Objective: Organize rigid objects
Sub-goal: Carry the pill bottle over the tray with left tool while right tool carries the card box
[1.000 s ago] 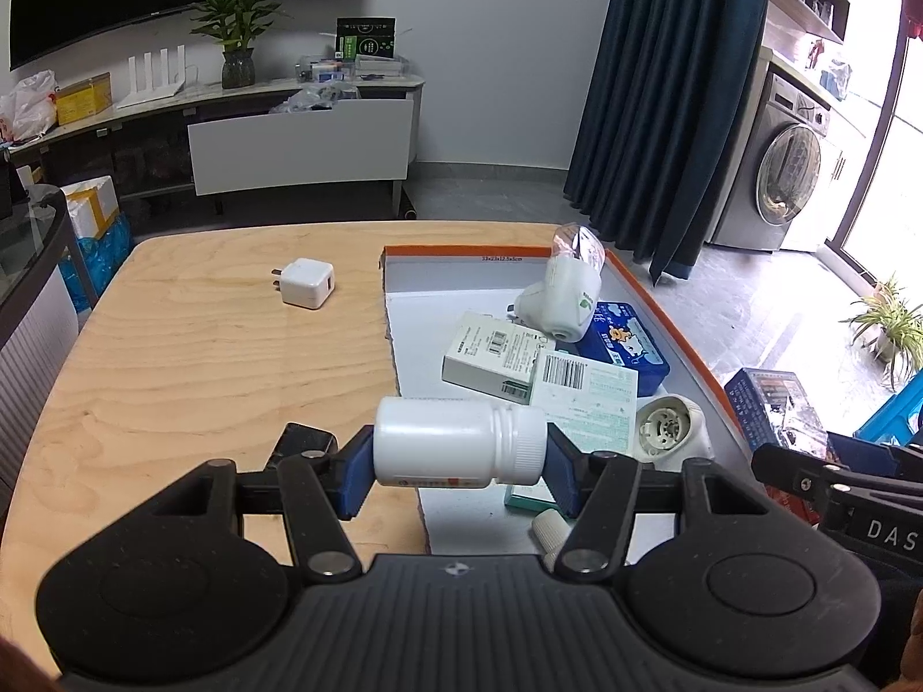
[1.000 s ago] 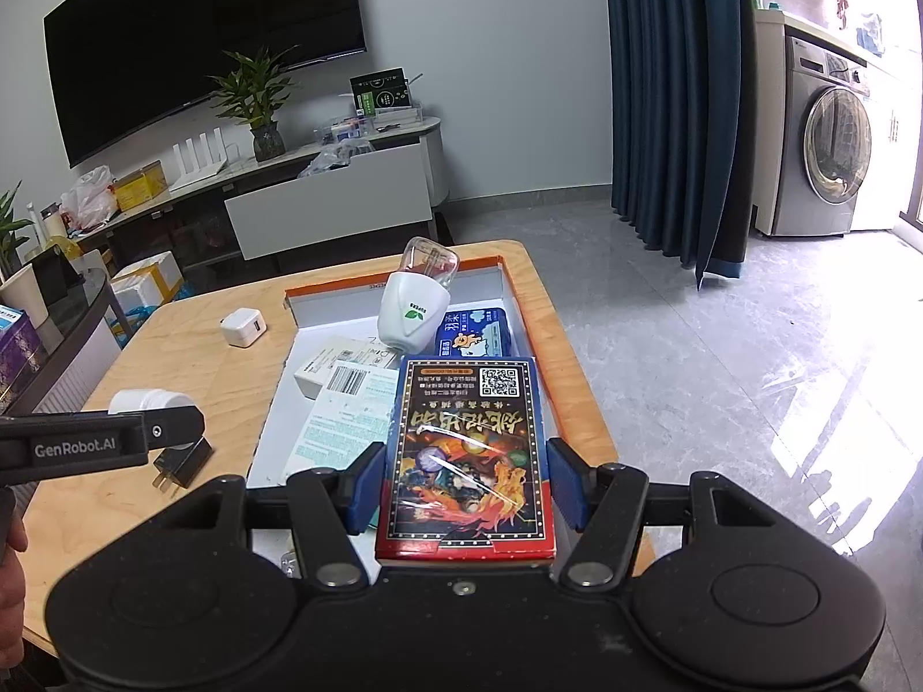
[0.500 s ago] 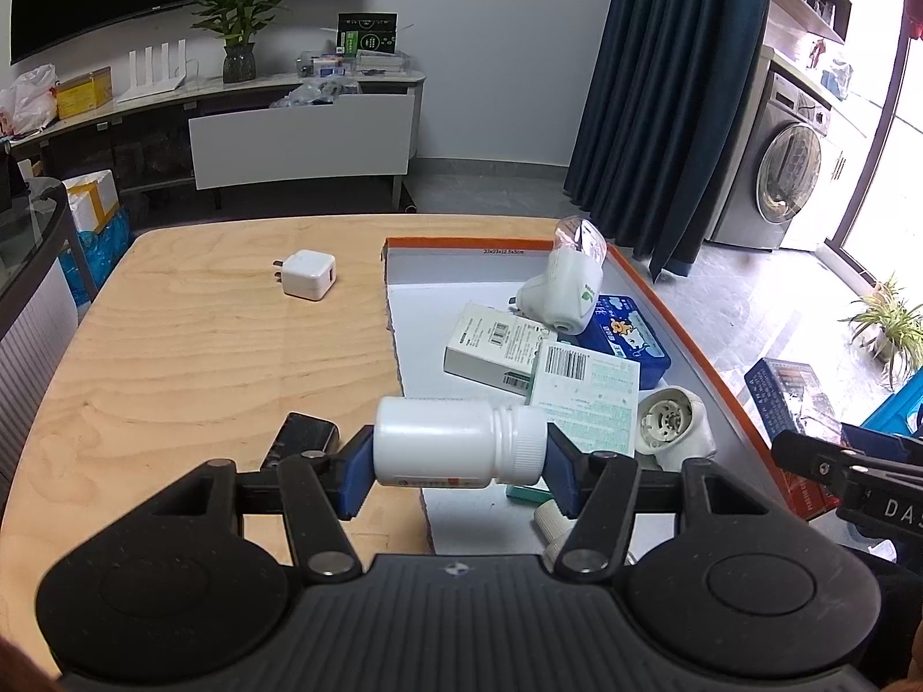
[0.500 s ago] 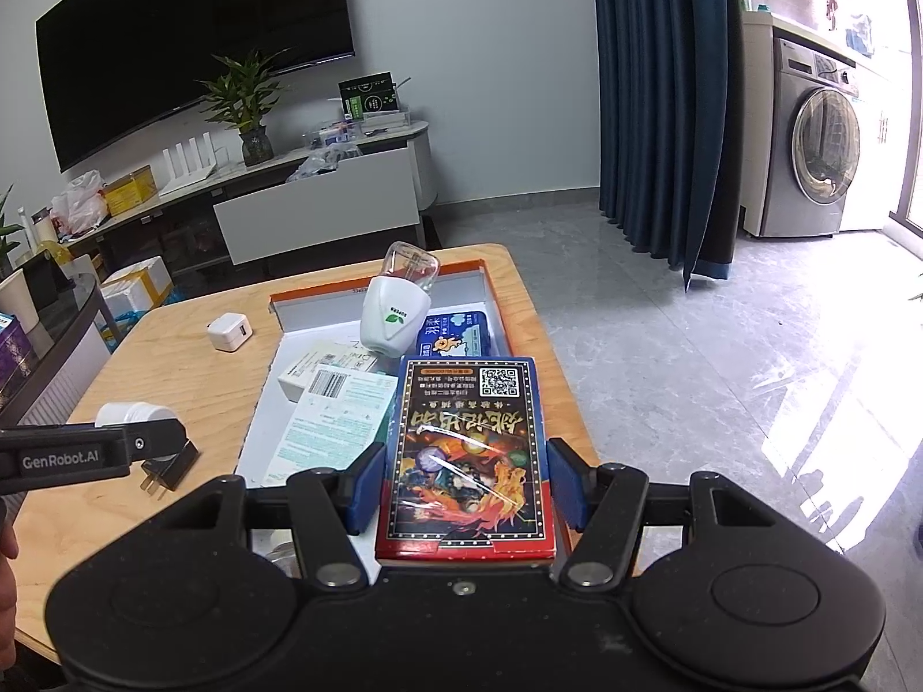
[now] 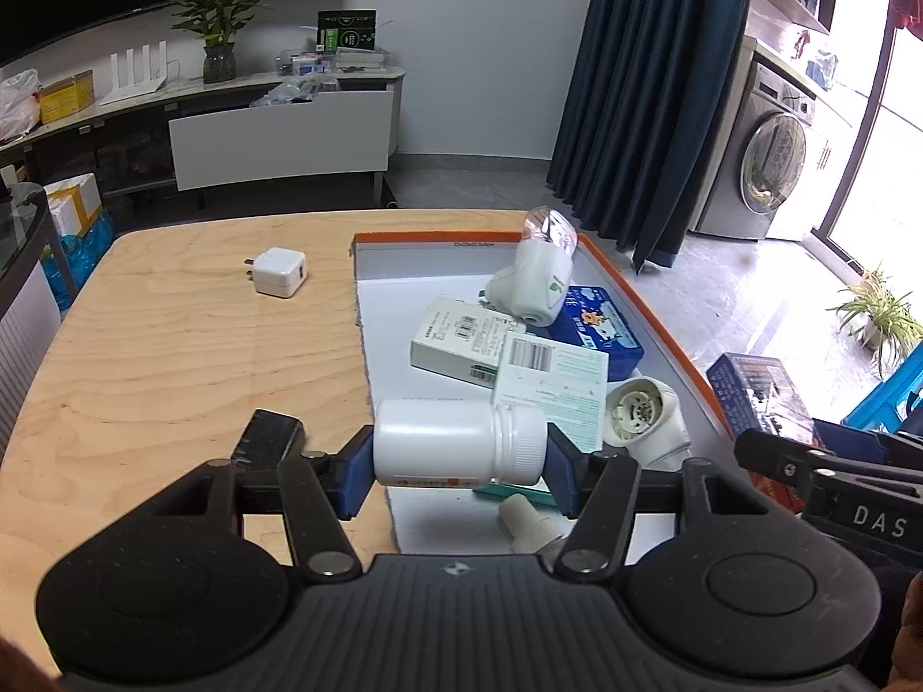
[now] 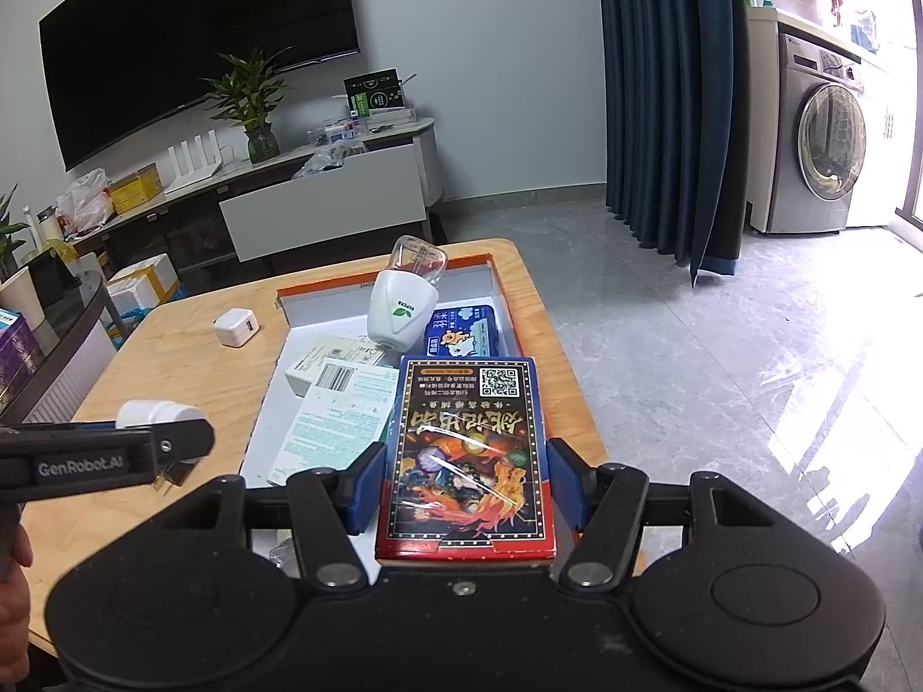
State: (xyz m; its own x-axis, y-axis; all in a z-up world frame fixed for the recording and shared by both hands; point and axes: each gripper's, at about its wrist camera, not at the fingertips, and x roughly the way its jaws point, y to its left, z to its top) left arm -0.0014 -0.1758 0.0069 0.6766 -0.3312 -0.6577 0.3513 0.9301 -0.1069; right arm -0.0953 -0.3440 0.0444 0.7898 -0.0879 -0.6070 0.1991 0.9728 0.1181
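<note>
A wooden worktop point(image 5: 173, 357) carries an orange-rimmed tray point(image 5: 646, 311) of boxes. The left claw point(image 5: 458, 452) is clamped on a white bottle point(image 5: 456, 450) lying sideways above the tray's near edge; the right claw point(image 6: 464, 487) grips a card box point(image 6: 470, 455) over the tray.

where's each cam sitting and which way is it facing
Left wrist: on the left gripper, facing forward and down over the wooden table and orange-rimmed tray; its pads clamp a white bottle; the right gripper's tip shows at right.
Right wrist: on the right gripper, facing the tray and the TV wall; it clamps a colourful box; the left gripper and a hand show at left.
Shared: tray, white charger, bottle.
</note>
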